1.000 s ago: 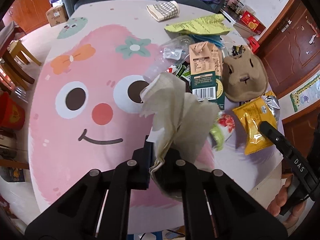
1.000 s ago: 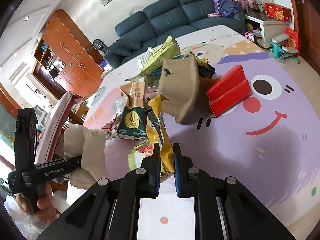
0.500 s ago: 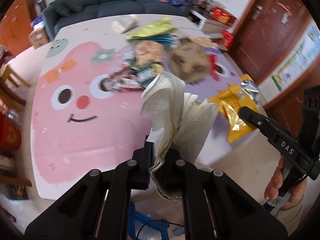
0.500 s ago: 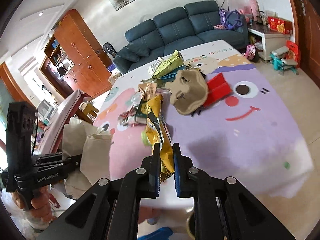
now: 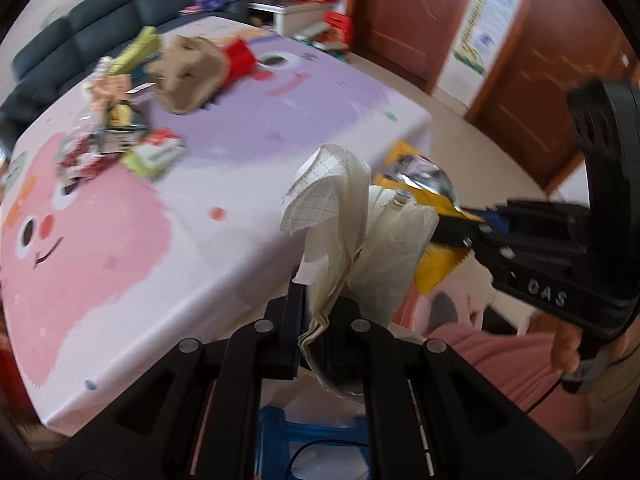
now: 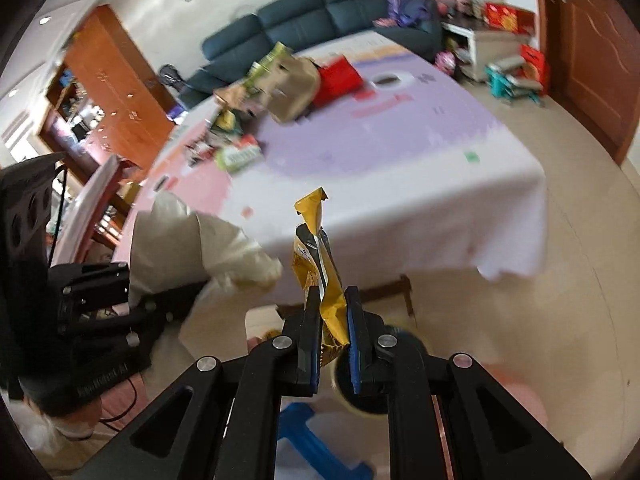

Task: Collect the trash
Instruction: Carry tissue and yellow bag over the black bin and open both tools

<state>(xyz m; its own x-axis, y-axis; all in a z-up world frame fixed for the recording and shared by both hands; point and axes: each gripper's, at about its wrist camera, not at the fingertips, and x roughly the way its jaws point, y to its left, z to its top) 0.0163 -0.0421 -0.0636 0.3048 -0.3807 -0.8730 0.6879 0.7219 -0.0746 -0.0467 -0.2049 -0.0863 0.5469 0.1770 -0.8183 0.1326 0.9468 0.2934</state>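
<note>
Left wrist view: left gripper (image 5: 318, 312) clamps a crumpled cream paper wrapper (image 5: 348, 232) beyond the cartoon-printed tablecloth's (image 5: 160, 240) edge; right gripper (image 6: 334, 336) pinches a yellow foil snack packet (image 6: 318, 264) above a pink bin (image 5: 460, 316), contents unclear.

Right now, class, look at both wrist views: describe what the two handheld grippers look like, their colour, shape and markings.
Both are matte black. The left gripper and right gripper each have two flat parallel fingers on angular linkage arms with silver round pivot screws. The right gripper's fingers carry blue pads. White lettering marks each body: "DAS" on the right one, blurred text on the left. A thin black cable trails below.
</note>
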